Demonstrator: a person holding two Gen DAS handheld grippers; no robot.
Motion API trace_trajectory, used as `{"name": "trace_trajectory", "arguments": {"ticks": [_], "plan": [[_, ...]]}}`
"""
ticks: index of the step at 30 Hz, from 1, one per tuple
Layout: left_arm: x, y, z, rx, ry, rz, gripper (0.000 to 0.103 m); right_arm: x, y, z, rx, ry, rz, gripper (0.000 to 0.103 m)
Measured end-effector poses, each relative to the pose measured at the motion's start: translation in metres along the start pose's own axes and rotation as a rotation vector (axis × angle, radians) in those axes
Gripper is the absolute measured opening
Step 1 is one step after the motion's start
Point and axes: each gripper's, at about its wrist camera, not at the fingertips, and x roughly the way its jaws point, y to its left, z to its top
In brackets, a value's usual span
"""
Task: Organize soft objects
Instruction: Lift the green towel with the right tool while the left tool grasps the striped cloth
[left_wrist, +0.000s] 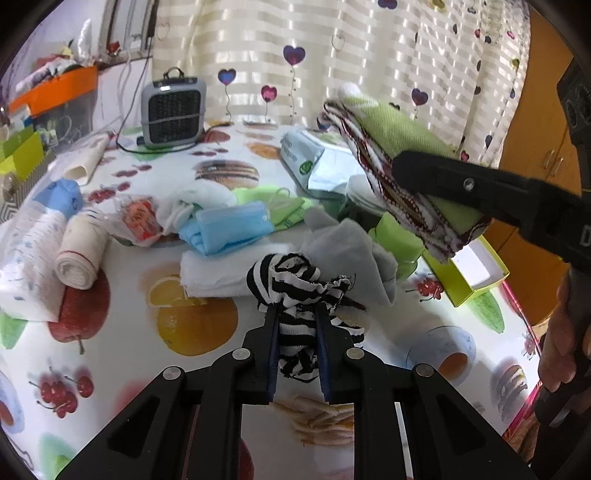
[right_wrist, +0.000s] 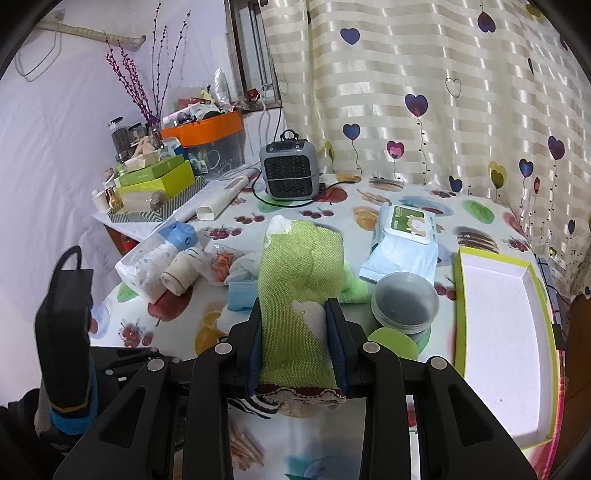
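1. Firstly, the left gripper (left_wrist: 297, 314) is seen clamped on a black-and-white striped cloth (left_wrist: 295, 284); its jaws are drawn narrow, and the fabric is bunched between the pads and spills out above the fingertips and below them.
2. The right gripper (right_wrist: 297, 317) is closed on a folded green mesh cloth (right_wrist: 295, 280), which is pinched on both sides and stands forward between the fingers; a white layer with a dark red edging is seen at its near end.
3. In the left wrist view the same green bundle (left_wrist: 402, 147) is held aloft at the right, above the table, with a hand (left_wrist: 561, 332) visible on the right handle.
4. Just behind the striped cloth, a grey cloth (left_wrist: 354, 243) and a folded white cloth (left_wrist: 218, 273) are laid on the fruit-printed tablecloth (left_wrist: 110, 354).
5. Further back, a blue face mask (left_wrist: 229, 225), a light green cloth (left_wrist: 273, 203) and a crumpled white cloth (left_wrist: 192, 206) are heaped together.
6. To the left, a rolled bandage (left_wrist: 81, 254) is rested against a printed white-and-blue soft pack (left_wrist: 33, 236).
7. At the right of the table, an open tray with a lime-green rim (right_wrist: 461, 302) is placed, and beside it a round lidded plastic container (right_wrist: 404, 302).
8. A pack of wet wipes (right_wrist: 404, 240) is found behind the container, and a small grey heater (right_wrist: 290, 170) is stood at the far edge before the heart-patterned curtain (right_wrist: 424, 74).
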Motion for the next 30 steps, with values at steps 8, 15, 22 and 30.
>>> {"name": "trace_trajectory", "arguments": {"ticks": [8,15,22,30], "plan": [[-0.029,0.004,0.008,0.004,-0.080,0.018,0.016,-0.009,0.000,-0.001,0.001,-0.015,0.001,0.032],[-0.046,0.008,0.017,-0.006,-0.128,0.023,0.016,-0.013,0.001,0.000,0.000,-0.025,-0.001,0.032],[-0.050,0.013,0.021,-0.027,-0.140,0.012,0.016,-0.014,0.000,-0.001,0.003,-0.025,0.002,0.032],[-0.015,0.023,0.008,-0.032,0.022,-0.029,0.035,-0.011,0.000,-0.006,0.005,-0.009,0.006,0.032]]}}
